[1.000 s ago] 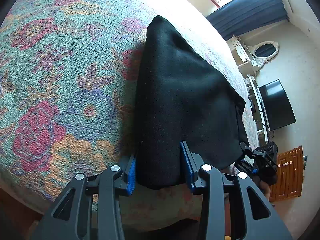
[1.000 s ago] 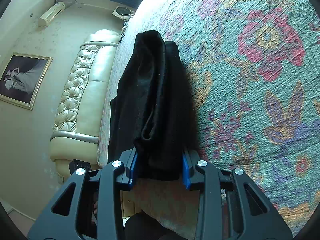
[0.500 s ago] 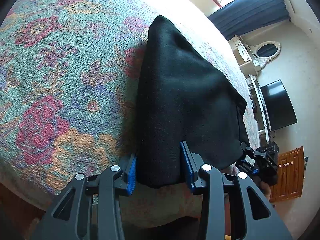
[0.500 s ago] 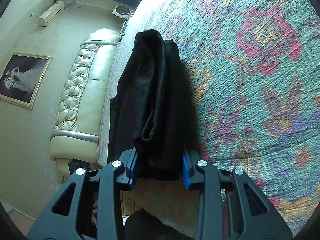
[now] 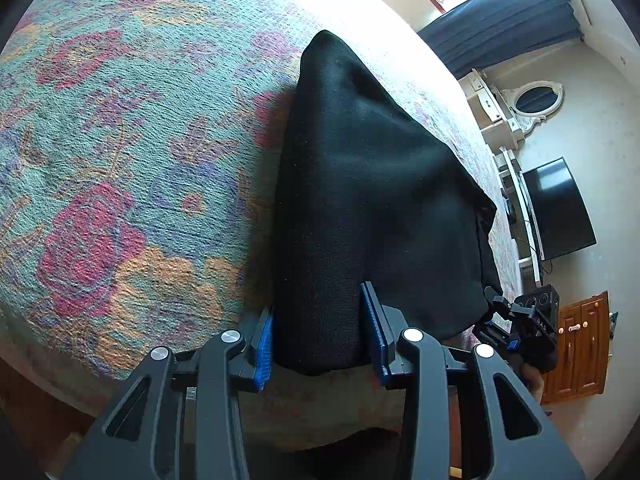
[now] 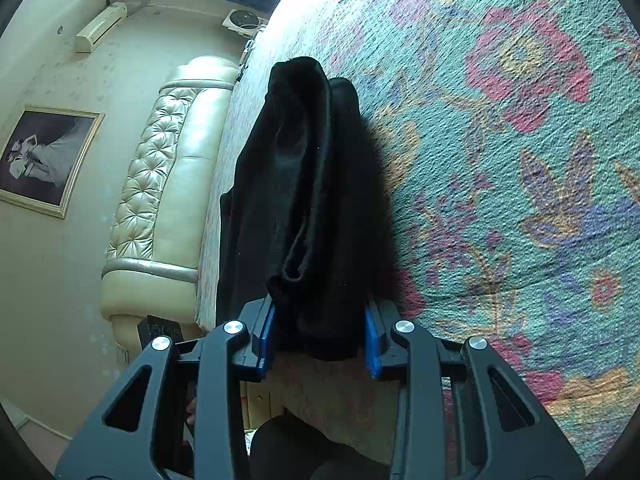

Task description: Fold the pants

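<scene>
Left gripper (image 5: 318,334): blue pads (image 5: 264,346) clamped on the near left corner of the black pants (image 5: 360,184), thick folded edge pinched between them. Fabric fills the whole gap, both pads pressing on cloth.

Right gripper (image 6: 319,338): same story, pads (image 6: 265,340) closed on the near right corner of the pants (image 6: 312,200). Several stacked layers bunched in the grip, with a hem edge curling just above the left pad.

Pants: folded into a compact black stack, near edge held at the bed's edge, the rest lying flat on the floral bedspread (image 5: 120,160) and running away from the grippers. In the left view it tapers to a rounded far end; in the right view the layers show edge-on as ridges.

Right gripper also shows in the left view at the far right (image 5: 528,328), gripping the other corner; a bit of the person's hand is below it.

Around: bedspread (image 6: 520,160) is teal with red, orange and purple flowers. Left view past the bed: dark TV (image 5: 558,208), white dresser with oval mirror (image 5: 536,98), wooden cabinet (image 5: 580,344), navy curtain (image 5: 504,28) under a bright window. Right view: cream tufted headboard (image 6: 168,184), framed picture (image 6: 44,158) on the wall, wall AC unit (image 6: 100,28).
</scene>
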The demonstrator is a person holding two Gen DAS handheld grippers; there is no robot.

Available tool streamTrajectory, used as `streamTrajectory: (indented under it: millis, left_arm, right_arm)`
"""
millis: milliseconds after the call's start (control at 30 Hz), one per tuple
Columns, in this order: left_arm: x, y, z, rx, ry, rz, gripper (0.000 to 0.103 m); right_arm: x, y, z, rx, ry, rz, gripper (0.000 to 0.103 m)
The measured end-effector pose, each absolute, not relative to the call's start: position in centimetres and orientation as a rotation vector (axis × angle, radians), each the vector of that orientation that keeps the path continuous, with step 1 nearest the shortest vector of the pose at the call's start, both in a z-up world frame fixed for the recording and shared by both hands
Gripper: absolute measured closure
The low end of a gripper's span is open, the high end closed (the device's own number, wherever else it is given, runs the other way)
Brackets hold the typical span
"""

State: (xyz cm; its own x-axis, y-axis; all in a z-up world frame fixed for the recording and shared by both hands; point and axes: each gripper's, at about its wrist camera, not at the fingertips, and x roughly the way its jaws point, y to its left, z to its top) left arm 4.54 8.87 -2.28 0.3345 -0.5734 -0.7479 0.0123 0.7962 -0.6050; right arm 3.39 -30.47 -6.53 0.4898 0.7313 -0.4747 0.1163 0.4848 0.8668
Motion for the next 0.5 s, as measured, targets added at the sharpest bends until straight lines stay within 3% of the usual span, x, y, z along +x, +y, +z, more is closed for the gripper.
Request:
streamTrajectory:
  millis: [500]
  left_arm:
    - [5.02,9.24,-2.2,-0.552,1.181,-0.425,0.06]
  right_arm:
    - [3.27,-30.77,-6.57,0.99,1.026,0.455,0.068]
